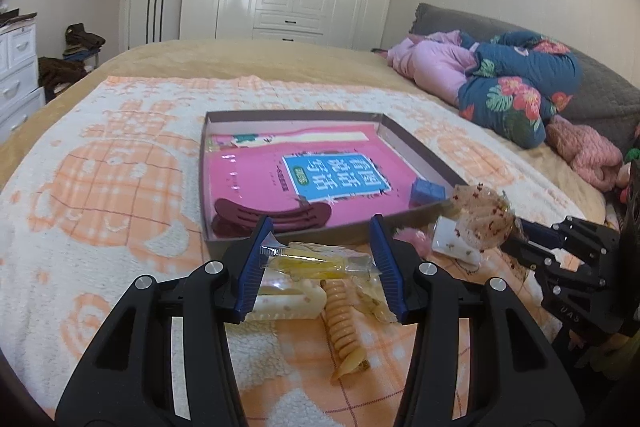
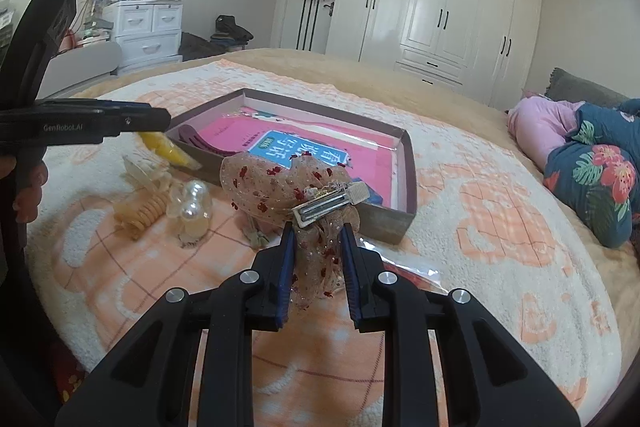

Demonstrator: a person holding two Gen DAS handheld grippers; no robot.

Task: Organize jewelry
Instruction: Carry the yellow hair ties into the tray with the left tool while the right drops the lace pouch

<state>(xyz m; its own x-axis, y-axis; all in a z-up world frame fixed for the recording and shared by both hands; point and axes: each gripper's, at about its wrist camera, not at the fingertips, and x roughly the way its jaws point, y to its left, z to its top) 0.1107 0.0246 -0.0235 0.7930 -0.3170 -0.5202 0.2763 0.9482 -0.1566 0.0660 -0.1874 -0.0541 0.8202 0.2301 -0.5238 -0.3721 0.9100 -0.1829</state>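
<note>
Two hair pieces pinched, box just ahead — carry them in cleanly

My right gripper is pressed tight on the sheer bow clip, lifted beside the box; my left gripper pinches the yellow packet above the towel. I'd clear the box wall first, then set each down flat — bow well apart from the maroon claw clip

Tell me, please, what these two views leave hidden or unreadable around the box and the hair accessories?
- Blue block in the box: the mesh bow covers it in the right wrist view.
- Yellow packet: contents blurred behind crinkled wrapper, left wrist view.
- Pink fluffy item: mostly behind the left gripper.
</note>
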